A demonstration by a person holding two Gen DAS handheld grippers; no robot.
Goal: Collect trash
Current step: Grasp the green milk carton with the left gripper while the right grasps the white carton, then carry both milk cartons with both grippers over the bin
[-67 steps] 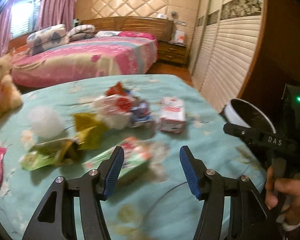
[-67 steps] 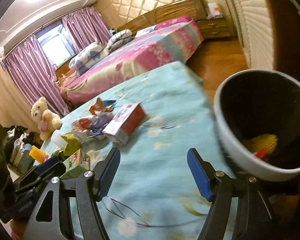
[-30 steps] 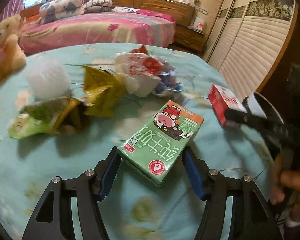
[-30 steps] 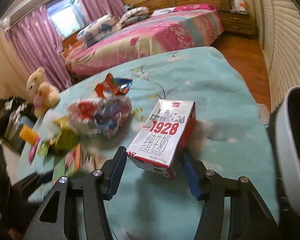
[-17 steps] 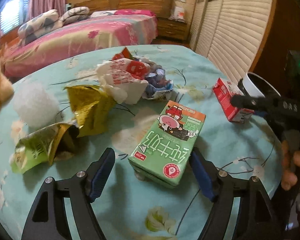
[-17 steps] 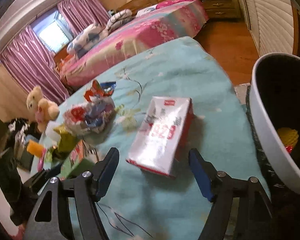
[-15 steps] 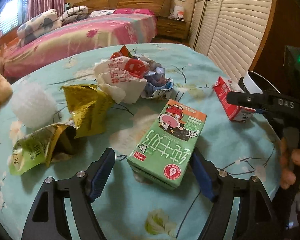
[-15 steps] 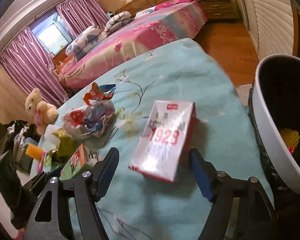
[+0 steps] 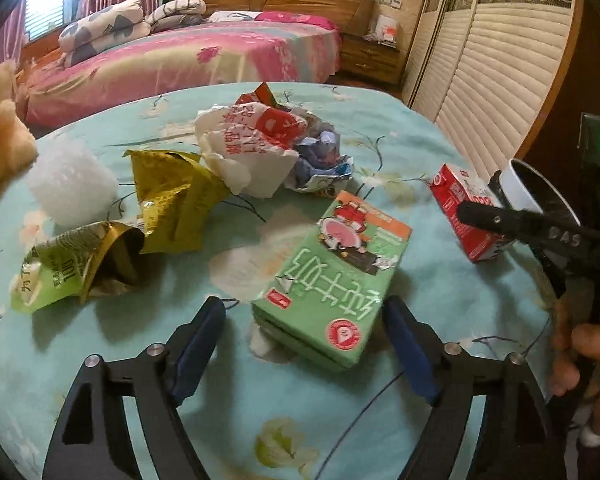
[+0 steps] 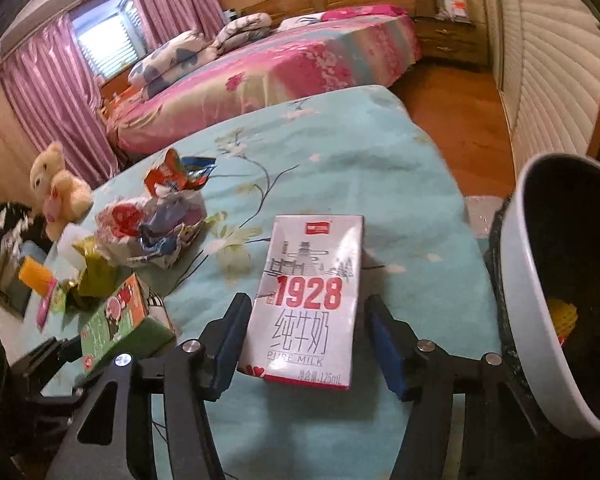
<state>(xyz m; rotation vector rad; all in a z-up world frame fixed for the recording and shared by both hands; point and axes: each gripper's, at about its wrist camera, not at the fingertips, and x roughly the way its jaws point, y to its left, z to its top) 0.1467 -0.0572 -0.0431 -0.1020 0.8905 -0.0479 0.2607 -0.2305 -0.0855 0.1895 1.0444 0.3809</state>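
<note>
- My left gripper (image 9: pixel 304 344) stands with its blue-padded jaws apart; they have just been opening, and the flat green milk carton with a cartoon picture (image 9: pixel 332 280) lies between them on the counter (image 9: pixel 100 344), clear of the left pad; at the right pad I cannot tell if it touches.
- My right gripper (image 10: pixel 304 346) also has its jaws apart, though they have just been closing; the white and red "1928" pure-milk carton (image 10: pixel 310 300) lies flat between them, with a gap on the right side and the left pad just beside its edge.
- The counter wears a turquoise cloth printed with flowers.
- Beyond the green carton lie a crumpled white and red paper wrapper (image 9: pixel 252 148), a crushed gold foil packet (image 9: pixel 172 200), a torn green packet (image 9: pixel 64 268) and a white foam lump (image 9: pixel 70 184).
- A round white bin with a black liner (image 10: pixel 528 280) stands just off the counter's right edge, something yellow inside it.
- My hand (image 9: pixel 588 356) shows at the right of the left view, gripping the other handle.
- Behind are a bed with a pink flowered cover (image 10: pixel 284 64) and a cream teddy bear (image 10: pixel 58 188).
</note>
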